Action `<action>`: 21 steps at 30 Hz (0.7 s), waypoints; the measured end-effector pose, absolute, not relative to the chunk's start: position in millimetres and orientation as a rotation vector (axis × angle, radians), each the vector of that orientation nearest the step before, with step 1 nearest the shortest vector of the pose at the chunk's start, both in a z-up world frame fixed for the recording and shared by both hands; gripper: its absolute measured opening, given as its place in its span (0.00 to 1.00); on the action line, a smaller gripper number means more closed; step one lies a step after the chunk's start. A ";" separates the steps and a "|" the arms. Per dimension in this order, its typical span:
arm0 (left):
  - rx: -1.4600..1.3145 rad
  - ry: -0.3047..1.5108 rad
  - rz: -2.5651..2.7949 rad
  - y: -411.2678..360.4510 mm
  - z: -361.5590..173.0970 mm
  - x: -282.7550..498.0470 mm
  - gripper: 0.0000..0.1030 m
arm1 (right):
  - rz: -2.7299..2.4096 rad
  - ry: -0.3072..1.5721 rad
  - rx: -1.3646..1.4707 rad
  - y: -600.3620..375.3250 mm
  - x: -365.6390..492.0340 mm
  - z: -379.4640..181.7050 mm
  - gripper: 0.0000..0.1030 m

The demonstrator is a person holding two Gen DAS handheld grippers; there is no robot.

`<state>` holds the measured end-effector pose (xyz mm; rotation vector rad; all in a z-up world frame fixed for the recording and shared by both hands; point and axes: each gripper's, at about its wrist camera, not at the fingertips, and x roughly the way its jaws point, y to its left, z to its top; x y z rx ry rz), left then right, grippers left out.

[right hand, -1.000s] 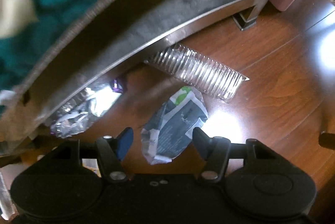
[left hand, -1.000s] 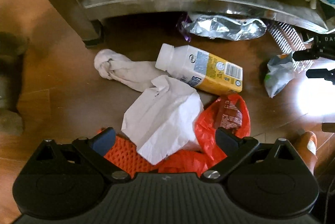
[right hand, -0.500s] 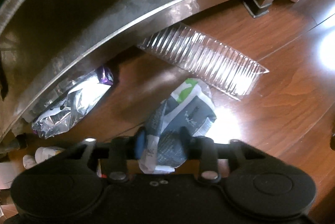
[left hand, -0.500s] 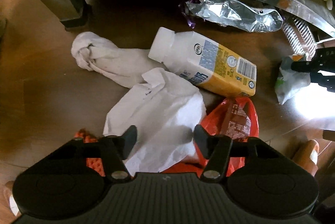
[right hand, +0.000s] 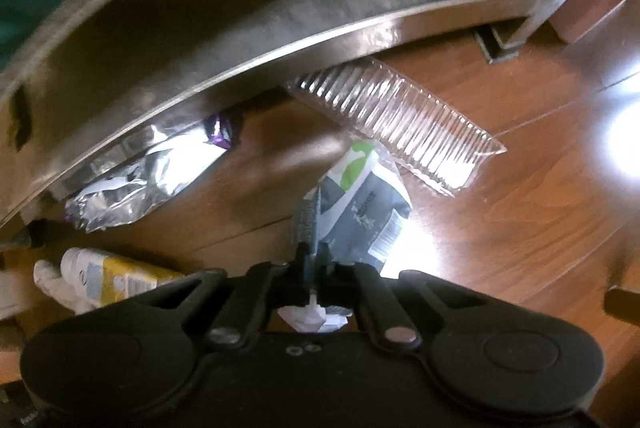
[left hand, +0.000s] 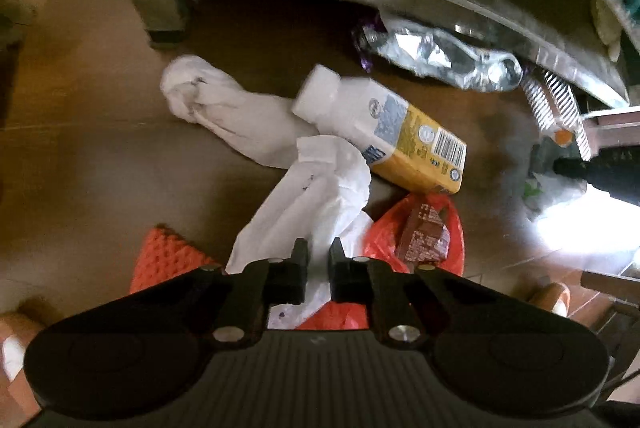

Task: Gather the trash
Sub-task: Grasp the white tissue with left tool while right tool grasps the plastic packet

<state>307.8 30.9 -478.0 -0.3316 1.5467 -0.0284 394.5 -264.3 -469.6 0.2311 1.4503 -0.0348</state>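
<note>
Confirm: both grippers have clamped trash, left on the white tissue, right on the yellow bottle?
Half right. The left gripper has just closed on the white tissue, but the right gripper, also just closed, pinches the grey and green wrapper, as the right wrist view shows. The yellow bottle lies untouched on the floor.

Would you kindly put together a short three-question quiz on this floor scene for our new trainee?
1. True or false: the left claw is shut on the white tissue.
2. Which item does the right claw grip? A) clear ridged tray B) grey-and-green wrapper C) silver foil bag
3. Fill in: the drink bottle with the yellow label lies on its ____.

Key: 1 true; 2 B; 3 side.
</note>
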 end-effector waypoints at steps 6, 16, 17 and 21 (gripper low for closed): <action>-0.355 1.482 -0.007 38.5 -421.7 303.2 0.09 | -0.025 1.413 0.254 -266.3 375.2 -419.2 0.01; -0.350 1.347 -0.005 50.2 -308.7 276.8 0.09 | 0.082 1.308 0.264 -248.9 333.7 -318.4 0.01; -0.355 1.329 -0.004 50.4 -297.2 272.5 0.09 | 0.105 1.296 0.257 -246.5 327.6 -306.3 0.01; -0.358 1.266 -0.009 57.8 -254.3 251.7 0.09 | 0.212 1.232 0.210 -233.1 301.6 -260.3 0.01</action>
